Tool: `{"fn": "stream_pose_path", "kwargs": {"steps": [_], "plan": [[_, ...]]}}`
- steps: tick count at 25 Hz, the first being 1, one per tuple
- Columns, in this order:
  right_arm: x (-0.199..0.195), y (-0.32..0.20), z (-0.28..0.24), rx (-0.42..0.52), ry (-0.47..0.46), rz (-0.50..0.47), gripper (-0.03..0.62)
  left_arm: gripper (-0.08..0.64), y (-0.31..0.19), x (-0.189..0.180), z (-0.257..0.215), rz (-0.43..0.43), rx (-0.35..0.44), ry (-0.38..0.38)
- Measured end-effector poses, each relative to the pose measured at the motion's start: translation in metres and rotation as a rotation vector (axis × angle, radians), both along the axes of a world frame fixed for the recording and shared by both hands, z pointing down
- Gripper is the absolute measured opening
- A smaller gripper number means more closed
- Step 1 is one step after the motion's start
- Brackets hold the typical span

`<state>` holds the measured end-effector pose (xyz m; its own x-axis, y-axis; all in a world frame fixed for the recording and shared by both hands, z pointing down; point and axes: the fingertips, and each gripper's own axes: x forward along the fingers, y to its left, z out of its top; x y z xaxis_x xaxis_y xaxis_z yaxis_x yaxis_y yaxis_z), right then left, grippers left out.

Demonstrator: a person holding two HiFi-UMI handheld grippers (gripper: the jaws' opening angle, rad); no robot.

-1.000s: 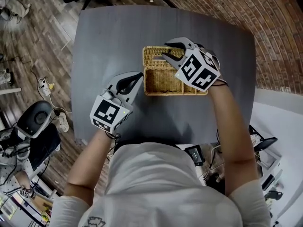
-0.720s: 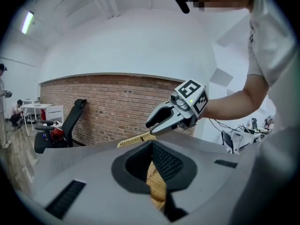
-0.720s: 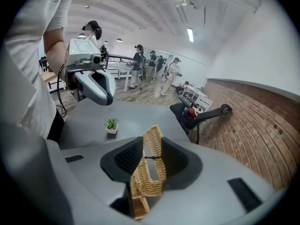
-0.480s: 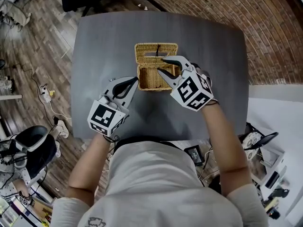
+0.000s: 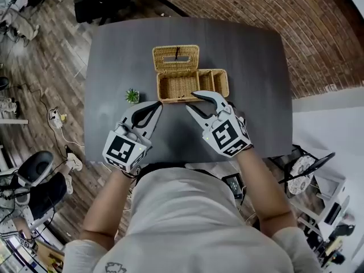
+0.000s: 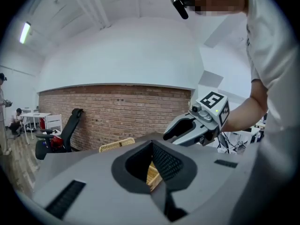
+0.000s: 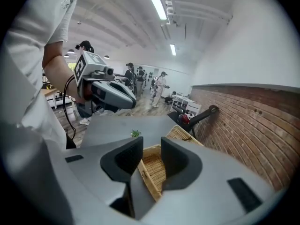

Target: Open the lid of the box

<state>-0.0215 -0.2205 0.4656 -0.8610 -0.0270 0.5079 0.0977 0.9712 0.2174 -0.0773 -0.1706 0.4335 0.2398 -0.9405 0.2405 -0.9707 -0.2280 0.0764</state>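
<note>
The wicker box (image 5: 192, 84) stands on the grey table (image 5: 244, 56) with its lid (image 5: 176, 57) swung open behind it; the inside is divided into compartments. My right gripper (image 5: 192, 100) hovers just in front of the box's near wall, open, with nothing between its fingers. In the right gripper view the box (image 7: 154, 170) shows through the gap of that gripper (image 7: 151, 146). My left gripper (image 5: 158, 104) is to the left of the box's near corner, shut and empty. In the left gripper view, wicker (image 6: 152, 173) shows behind its joined tips (image 6: 152, 144).
A small green plant (image 5: 132, 95) sits on the table left of the box, close to the left gripper. A brick wall runs past the table's far and right sides. Office chairs and cables lie on the wood floor at the left.
Both grippers have drawn back toward the person; the right one was over the box and now sits in front of it. The lid stays open. The plant has come into view.
</note>
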Motion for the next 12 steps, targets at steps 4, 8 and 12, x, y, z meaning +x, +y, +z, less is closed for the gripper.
{"fn": "stream_pose_path", "kwargs": {"steps": [4,8,12], "plan": [[0.026,0.018,-0.011,-0.025,-0.049,0.026,0.124,0.011,0.019,0.018,-0.008,-0.002,0.011,-0.006],[0.044,0.037,-0.023,-0.032,-0.088,0.037,0.121,0.011,0.037,0.03,-0.016,-0.015,0.006,-0.013],[0.053,0.057,-0.044,-0.024,-0.142,0.06,0.098,0.011,0.059,0.035,-0.019,-0.025,0.001,0.011]]}}
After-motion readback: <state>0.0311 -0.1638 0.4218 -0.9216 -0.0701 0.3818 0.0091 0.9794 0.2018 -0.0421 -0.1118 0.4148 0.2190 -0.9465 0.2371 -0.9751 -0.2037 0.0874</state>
